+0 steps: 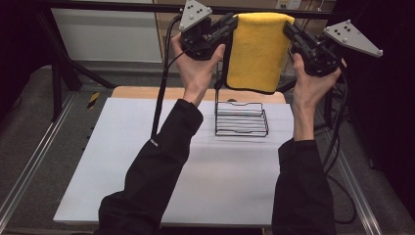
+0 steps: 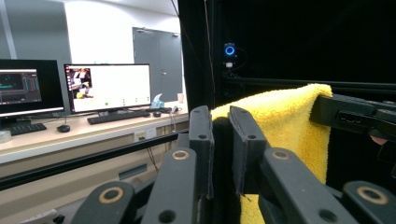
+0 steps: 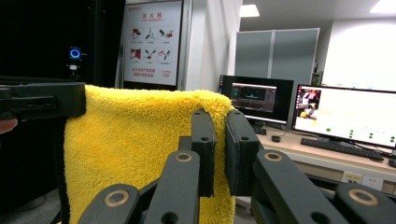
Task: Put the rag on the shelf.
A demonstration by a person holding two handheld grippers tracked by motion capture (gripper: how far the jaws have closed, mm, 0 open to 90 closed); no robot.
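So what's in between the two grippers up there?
A yellow towel hangs stretched between the left gripper and right gripper, each pinching a top corner, seen in the high view.

I hold a fluffy yellow towel (image 1: 258, 49) with a dark edge trim up in the air at the far side, folded double. Its top corners are pinched at left and right; it hangs flat above the black wire rack (image 1: 242, 120).

Worktop (image 1: 147, 186): white surface, fills the centre and lower frame of the high view; a wooden edge shows along its top. One black wire rack (image 1: 242, 119) stands directly on it, upper centre.
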